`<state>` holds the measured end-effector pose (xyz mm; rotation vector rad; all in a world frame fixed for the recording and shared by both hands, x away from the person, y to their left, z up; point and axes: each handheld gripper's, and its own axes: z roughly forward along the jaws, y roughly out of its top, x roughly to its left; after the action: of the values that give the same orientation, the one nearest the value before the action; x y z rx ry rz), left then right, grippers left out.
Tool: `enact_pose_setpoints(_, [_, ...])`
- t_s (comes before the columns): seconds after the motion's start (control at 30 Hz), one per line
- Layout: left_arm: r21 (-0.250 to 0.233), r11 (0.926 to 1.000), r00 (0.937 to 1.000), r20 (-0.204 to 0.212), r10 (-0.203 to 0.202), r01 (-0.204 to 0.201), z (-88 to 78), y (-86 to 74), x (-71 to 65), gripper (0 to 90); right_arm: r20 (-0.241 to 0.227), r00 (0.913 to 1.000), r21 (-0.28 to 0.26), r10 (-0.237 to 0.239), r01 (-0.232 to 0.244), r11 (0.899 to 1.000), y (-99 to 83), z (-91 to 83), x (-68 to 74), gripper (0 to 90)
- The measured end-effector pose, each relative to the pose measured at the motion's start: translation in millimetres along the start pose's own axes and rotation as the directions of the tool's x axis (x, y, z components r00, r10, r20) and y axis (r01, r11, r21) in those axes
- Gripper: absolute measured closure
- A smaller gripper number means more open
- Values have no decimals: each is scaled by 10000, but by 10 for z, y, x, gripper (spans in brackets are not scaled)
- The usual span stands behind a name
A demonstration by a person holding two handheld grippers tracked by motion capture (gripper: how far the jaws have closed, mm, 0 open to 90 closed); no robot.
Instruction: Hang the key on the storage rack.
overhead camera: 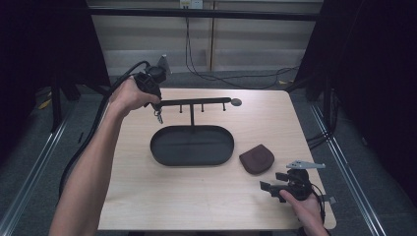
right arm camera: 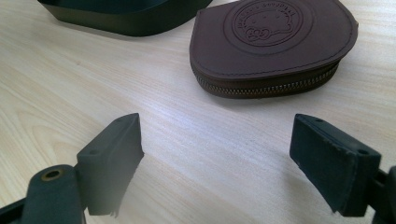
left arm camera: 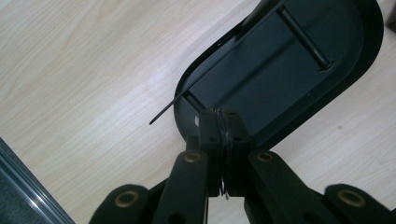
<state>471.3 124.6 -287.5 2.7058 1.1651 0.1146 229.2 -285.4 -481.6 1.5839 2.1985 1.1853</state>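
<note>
At the far left of the tabletop (overhead camera: 147, 196), the left hand-held gripper (overhead camera: 158, 114) hangs at the left end of the stand's crossbar (overhead camera: 196, 102), clenched on something small and metallic that dangles below it; what it is cannot be told. The left gripper view adds what the high view lacks: the two black pads pressed flat together with a thin sliver of metal between them, right above the rim of the tray (left arm camera: 280, 70). The crossbar runs left to right across the tabletop, parallel to the long axis of the oval tray (overhead camera: 192, 145), and is held up by one post rising from the tray's back edge. Three short pegs hang from the bar.

At the near right, the right hand-held gripper (overhead camera: 268, 187) rests low, released, jaws wide apart and pointing left. Its own view shows one brown zipped pouch (right arm camera: 273, 44) lying flat just ahead, embossed face up, zip toward the camera.
</note>
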Motion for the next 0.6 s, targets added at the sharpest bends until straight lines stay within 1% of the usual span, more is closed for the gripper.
enact_pose_setpoints(0.07, [27, 10000, 10000, -9, 77, -77, 11, -5, -13, 888, -23, 10000, -9, -3, 3, 10000, 1, 2, -3, 166])
enact_pose_setpoints(0.1, [29, 10000, 10000, -88, 8, -8, 10, -8, -18, 880, -46, 10000, 21, -26, 26, 10000, 2, 5, 0, 166])
enact_pose_setpoints(0.2, [-25, 10000, 9998, -198, 12, -12, 4, -23, -24, 870, -48, 10000, 30, -85, 85, 10000, 6, 6, 10, 166])
enact_pose_setpoints(0.33, [-30, 10000, 9999, -149, 11, -12, 3, -46, -19, 850, -41, 10000, 17, -27, 27, 10000, 9, 11, 4, 166])
enact_pose_setpoints(0.4, [-196, 9998, 9999, -81, -100, 98, -12, -85, 6, 821, -53, 10000, 30, 11, -11, 10000, 11, 14, 6, 166])
enact_pose_setpoints(0.47, [-170, 9999, 10000, -63, -28, 27, -7, -112, 4, 767, -34, 10000, 18, -4, 4, 10000, 10, 12, 6, 166])
enact_pose_setpoints(0.5, [-170, 9999, 10000, -63, -28, 27, -7, -112, 4, 761, -1, 10000, -16, -57, 57, 10000, 11, 10, 2, 166])
enact_pose_setpoints(0.6, [-327, 9995, 10000, -82, -39, 36, -32, -147, 2, 721, -35, 10000, -42, 50, -51, 10000, 8, 4, -6, 166])
